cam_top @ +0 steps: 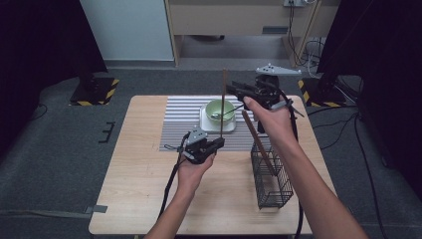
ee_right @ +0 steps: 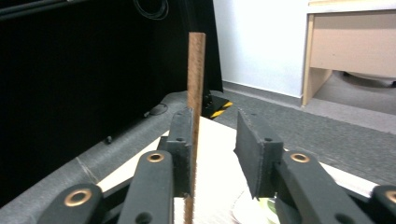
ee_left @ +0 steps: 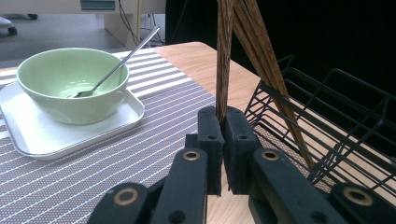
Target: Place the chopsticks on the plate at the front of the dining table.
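Left hand-held gripper [cam_top: 215, 144] clenched on the lower end of an upright wooden chopstick [cam_top: 223, 102], just at 6 o'clock of the green bowl [cam_top: 220, 110]; in the left gripper view the pads squeeze the stick; right hand-held gripper [cam_top: 234, 90] at the stick's upper part, jaws released, one pad alongside the stick, the other clear of it; bowl with spoon [ee_left: 116, 65] sits on a white tray [ee_left: 28, 135]; black wire basket [cam_top: 271, 181] at 4 o'clock of the bowl holds more chopsticks [cam_top: 258, 142].
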Demonstrator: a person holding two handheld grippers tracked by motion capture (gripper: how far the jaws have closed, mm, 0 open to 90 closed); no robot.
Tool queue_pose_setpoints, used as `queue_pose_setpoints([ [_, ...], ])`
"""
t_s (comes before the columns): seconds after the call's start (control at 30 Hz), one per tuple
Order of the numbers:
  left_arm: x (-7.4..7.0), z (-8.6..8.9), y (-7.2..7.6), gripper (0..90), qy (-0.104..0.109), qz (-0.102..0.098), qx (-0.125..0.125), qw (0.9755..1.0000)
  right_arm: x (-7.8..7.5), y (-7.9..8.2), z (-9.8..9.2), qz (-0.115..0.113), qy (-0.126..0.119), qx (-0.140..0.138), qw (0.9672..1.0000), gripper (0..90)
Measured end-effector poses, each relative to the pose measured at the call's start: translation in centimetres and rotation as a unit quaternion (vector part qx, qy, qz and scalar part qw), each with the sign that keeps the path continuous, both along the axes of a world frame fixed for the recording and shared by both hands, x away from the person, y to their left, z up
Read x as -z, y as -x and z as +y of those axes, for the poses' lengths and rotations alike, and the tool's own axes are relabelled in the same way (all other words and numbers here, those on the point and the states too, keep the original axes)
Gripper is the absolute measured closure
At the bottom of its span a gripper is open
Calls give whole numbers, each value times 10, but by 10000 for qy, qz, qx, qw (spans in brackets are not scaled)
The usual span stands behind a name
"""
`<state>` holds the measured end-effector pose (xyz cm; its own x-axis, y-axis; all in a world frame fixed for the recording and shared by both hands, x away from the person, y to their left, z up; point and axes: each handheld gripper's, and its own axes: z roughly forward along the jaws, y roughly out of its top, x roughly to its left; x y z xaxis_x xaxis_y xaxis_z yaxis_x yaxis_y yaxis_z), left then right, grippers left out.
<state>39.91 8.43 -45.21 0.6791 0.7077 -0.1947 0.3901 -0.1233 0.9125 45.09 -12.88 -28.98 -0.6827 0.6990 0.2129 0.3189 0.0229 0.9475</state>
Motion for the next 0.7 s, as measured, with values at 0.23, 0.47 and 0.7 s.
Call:
queue_pose_setpoints([
  [0.23, -1, 5, 0, 862, -36, -20, -84, 10000, 3, 1, -8, -49, 246, 171, 9995, 536],
  [0.47, -2, 14, -1, 862, -28, -18, -195, 9998, 14, -3, -30, 40, 361, 476, 9982, 404],
  [0.7, -3, 15, -1, 863, -26, -32, -244, 9997, 25, -6, -51, 64, 397, 779, 9962, 351],
])
